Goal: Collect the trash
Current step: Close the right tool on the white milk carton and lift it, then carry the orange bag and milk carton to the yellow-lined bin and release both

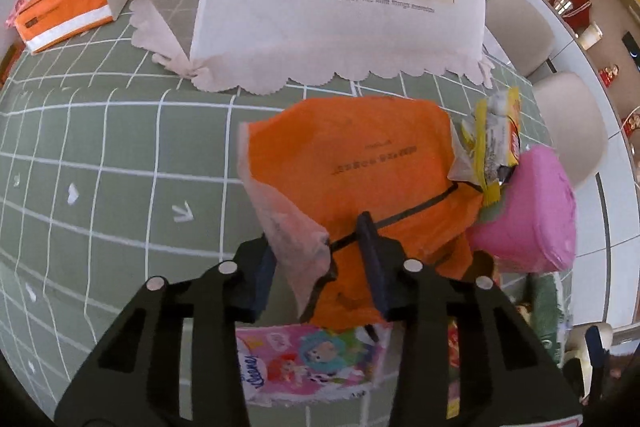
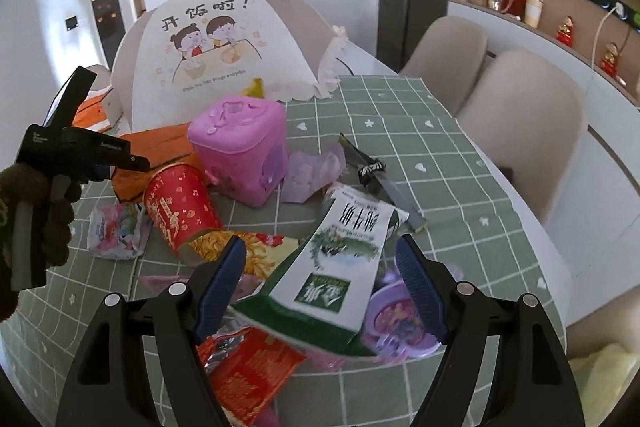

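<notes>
The left gripper (image 1: 320, 259) pinches the orange wrapper (image 1: 360, 167) at its near edge; lift it cleanly, clear of the pink bin (image 1: 532, 211) at right. The right gripper (image 2: 320, 287), spread wide, hovers over the green-white carton (image 2: 340, 259) amid litter. Open counter (image 1: 100, 167) lies left; the food cover (image 1: 340, 7) blocks the far side.

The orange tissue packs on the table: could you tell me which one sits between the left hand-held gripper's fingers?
The flattened, empty orange wrapper beside the pink container, right before the left hand-held gripper. The other orange tissue pack is full and lies far off.
</notes>
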`<state>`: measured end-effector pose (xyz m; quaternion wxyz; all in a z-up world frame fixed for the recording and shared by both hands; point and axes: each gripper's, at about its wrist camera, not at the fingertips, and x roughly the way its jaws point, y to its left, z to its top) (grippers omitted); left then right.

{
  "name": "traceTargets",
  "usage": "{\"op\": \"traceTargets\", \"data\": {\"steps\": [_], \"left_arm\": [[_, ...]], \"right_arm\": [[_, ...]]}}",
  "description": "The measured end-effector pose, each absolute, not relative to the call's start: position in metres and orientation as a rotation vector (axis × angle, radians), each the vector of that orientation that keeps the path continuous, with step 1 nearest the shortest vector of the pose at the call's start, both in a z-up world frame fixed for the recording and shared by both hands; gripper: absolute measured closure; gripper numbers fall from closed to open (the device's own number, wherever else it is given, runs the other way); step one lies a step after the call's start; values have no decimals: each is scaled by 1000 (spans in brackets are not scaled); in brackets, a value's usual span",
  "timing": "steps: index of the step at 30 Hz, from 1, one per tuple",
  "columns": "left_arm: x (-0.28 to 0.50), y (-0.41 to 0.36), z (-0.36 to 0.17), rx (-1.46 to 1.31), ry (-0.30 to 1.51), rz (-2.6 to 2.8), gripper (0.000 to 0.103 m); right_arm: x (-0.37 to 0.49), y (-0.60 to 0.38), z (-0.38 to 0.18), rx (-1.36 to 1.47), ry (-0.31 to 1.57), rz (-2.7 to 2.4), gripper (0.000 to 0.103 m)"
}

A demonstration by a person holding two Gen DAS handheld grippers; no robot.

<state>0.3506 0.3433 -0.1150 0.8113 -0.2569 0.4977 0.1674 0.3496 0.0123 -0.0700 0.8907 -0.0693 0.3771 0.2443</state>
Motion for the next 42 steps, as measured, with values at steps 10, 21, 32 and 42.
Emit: {"op": "traceTargets", "data": {"steps": [10,21,32,42], "left_arm": [[289,322,-75,-461,1010,370,84],[246,325,-75,-477,952,365,84],[219,345,-51,-457,891,379,84],[204,356,-20,-411,820,328,84]], "right_arm": [[406,-2,-52,-92,833,531,29],[444,26,-112,-93,1101,431,29],[431,37,-94,-52,1085,502,53],[376,57,-21,-50,932,561,54]]}}
